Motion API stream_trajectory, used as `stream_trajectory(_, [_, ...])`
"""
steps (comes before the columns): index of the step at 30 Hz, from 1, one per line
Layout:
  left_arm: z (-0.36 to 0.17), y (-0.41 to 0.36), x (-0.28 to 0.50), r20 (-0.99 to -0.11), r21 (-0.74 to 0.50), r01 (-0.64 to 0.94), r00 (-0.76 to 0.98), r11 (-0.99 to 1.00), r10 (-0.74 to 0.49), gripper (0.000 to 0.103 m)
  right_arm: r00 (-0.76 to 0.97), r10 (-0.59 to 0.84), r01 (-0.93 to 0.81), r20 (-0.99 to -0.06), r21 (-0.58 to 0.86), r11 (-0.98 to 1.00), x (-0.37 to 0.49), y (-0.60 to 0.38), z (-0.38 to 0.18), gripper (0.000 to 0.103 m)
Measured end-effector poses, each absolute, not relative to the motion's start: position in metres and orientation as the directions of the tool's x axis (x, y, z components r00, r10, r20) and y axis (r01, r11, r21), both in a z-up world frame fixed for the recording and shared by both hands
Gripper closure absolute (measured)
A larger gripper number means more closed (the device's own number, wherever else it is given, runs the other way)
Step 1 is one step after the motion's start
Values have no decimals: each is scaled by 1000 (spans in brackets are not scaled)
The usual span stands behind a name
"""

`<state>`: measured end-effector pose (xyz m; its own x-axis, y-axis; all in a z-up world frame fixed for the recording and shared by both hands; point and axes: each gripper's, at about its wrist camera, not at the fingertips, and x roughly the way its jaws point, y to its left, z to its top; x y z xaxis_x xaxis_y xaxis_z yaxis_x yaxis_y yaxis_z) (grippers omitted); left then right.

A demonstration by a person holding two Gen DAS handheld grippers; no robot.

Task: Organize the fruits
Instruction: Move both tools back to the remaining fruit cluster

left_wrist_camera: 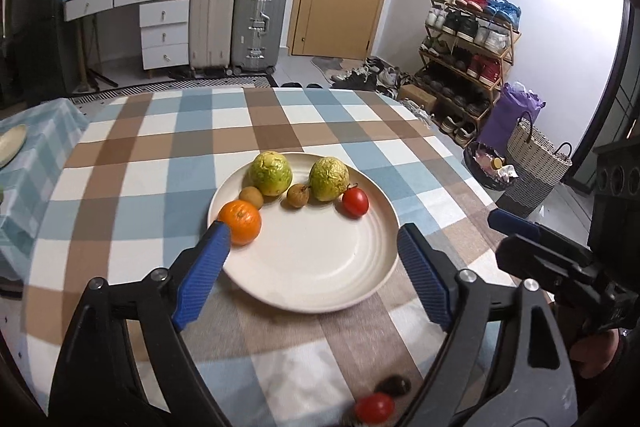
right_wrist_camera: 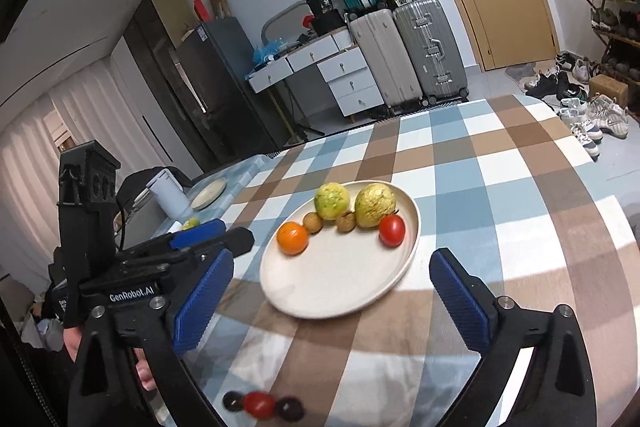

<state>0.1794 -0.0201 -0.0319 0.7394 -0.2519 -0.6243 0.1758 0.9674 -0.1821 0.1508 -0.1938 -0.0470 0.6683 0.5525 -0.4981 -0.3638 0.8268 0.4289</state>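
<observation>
Six fruits on plate: you have a row on the cream plate [left_wrist_camera: 320,267], filling its far half from 9 to 2 o'clock and leaving the near half bare, which looks like room kept for more.
Row order: orange [left_wrist_camera: 240,221] at 9 o'clock by the rim, a small brown fruit [left_wrist_camera: 251,197] next, two green guavas [left_wrist_camera: 271,173] at the back around 12, a second brown one [left_wrist_camera: 297,195] between them, and a red tomato [left_wrist_camera: 355,201] at 2 o'clock.
Left gripper [left_wrist_camera: 312,267]: your fingers are spread wide with nothing between the pads; one blue pad sits in front of the orange in the left wrist view, though I cannot tell if it touches.
Right gripper [right_wrist_camera: 332,301]: fingers likewise spread wide and empty, hovering over the near edge of the plate.
Still loose: a second tomato [right_wrist_camera: 259,403] and two dark round fruits [right_wrist_camera: 289,408] lie on the checked tablecloth [right_wrist_camera: 520,187] at 6 o'clock, near you and well apart from the plate.
Judgement: with both grippers empty, those three near fruits are probably your next pickups; being small and round, they may roll.
</observation>
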Motion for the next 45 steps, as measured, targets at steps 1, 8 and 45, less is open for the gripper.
stream_trajectory(1, [-29, -19, 172, -621, -180, 174, 743, 968, -249, 14, 669, 555, -367, -495, 429, 825, 145, -194, -46, 2])
stream_trajectory(8, [-19, -12, 120, -593, -172, 156, 772, 973, -229, 1, 671, 564, -385, -481, 424, 820, 104, -190, -39, 0])
stream_trajectory(45, [-90, 21, 23, -680, -188, 46, 714, 981, -164, 1, 462, 626, -460, -628, 434, 775, 14, -133, -105, 6])
